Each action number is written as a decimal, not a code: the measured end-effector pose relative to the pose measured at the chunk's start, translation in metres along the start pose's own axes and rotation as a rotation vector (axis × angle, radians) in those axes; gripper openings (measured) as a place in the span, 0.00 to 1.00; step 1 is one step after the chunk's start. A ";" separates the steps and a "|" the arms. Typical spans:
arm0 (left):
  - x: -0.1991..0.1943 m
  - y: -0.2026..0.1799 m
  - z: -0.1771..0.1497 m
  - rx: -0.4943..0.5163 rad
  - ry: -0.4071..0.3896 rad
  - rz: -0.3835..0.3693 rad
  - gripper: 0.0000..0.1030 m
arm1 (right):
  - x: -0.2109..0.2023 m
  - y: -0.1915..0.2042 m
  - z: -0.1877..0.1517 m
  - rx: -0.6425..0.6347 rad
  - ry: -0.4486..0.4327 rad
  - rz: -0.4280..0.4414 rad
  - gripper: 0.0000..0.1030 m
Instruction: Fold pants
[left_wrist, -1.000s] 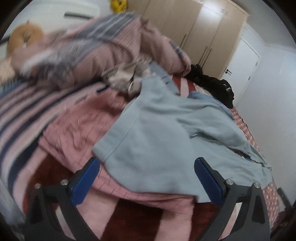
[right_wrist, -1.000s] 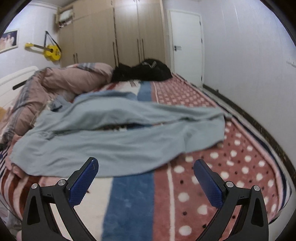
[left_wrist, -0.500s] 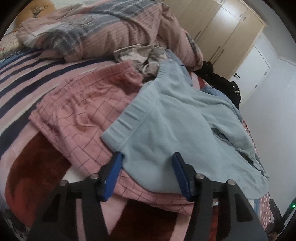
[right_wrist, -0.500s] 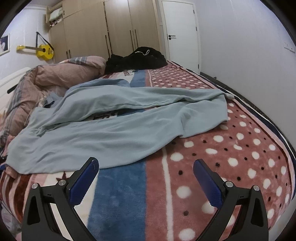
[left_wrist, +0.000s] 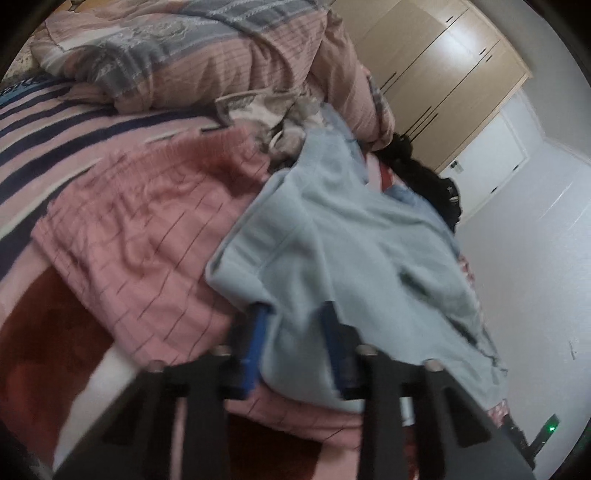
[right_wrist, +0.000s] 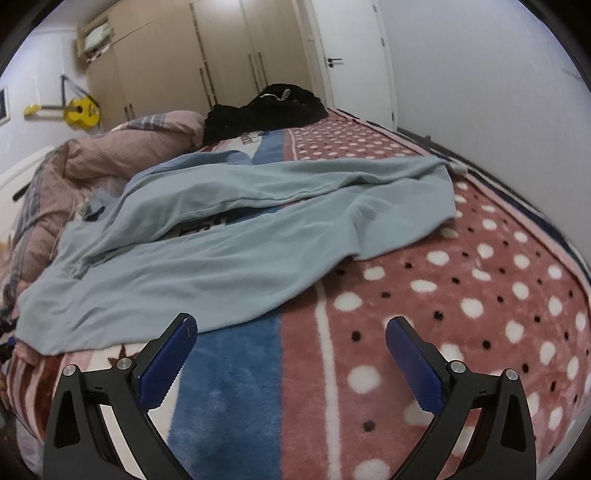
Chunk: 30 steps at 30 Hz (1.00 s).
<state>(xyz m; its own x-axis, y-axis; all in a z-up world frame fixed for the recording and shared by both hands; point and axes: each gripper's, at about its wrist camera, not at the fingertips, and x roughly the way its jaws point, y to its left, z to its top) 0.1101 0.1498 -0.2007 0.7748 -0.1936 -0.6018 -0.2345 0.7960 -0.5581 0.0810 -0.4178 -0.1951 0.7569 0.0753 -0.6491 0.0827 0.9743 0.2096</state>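
pants (right_wrist: 236, 254): light blue, spread across the bed (right_wrist: 461, 295) on the patterned blanket; legs run toward the far right edge, one leg partly over the other
waistband end (left_wrist: 255, 258): lies on a pink checked garment (left_wrist: 140, 236) at the bed's near-left side, corner lifted a bit
L hand-held gripper (left_wrist: 295, 314): jaws closing – waistband fabric between the blue pads, pads seem to pinch it, frame blurred
R hand-held gripper (right_wrist: 291, 332): jaws spread wide, nothing between them – hangs over the blue stripe and dotted part of the blanket, just short of the near pant-leg edge
bedding: pink/grey striped duvet (left_wrist: 192, 48) bunched behind the pants
bkgd: black clothes pile (right_wrist: 266, 107) at far end of bed, wardrobe (right_wrist: 192, 66), white door (right_wrist: 354, 62), yellow guitar (right_wrist: 79, 110) on wall
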 end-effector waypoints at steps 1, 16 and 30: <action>-0.002 -0.002 0.002 0.012 -0.007 -0.013 0.16 | 0.000 -0.004 0.000 0.016 0.002 0.004 0.98; -0.021 -0.018 0.033 0.085 -0.077 -0.046 0.03 | 0.059 -0.075 0.037 0.340 0.031 0.162 0.75; -0.010 -0.011 0.005 0.067 0.064 -0.084 0.54 | 0.052 -0.116 0.071 0.402 -0.111 -0.040 0.02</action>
<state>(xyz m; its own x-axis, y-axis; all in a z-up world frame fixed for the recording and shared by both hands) 0.1079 0.1458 -0.1855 0.7508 -0.2959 -0.5906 -0.1288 0.8113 -0.5702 0.1572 -0.5421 -0.2015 0.8115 -0.0056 -0.5843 0.3430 0.8141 0.4686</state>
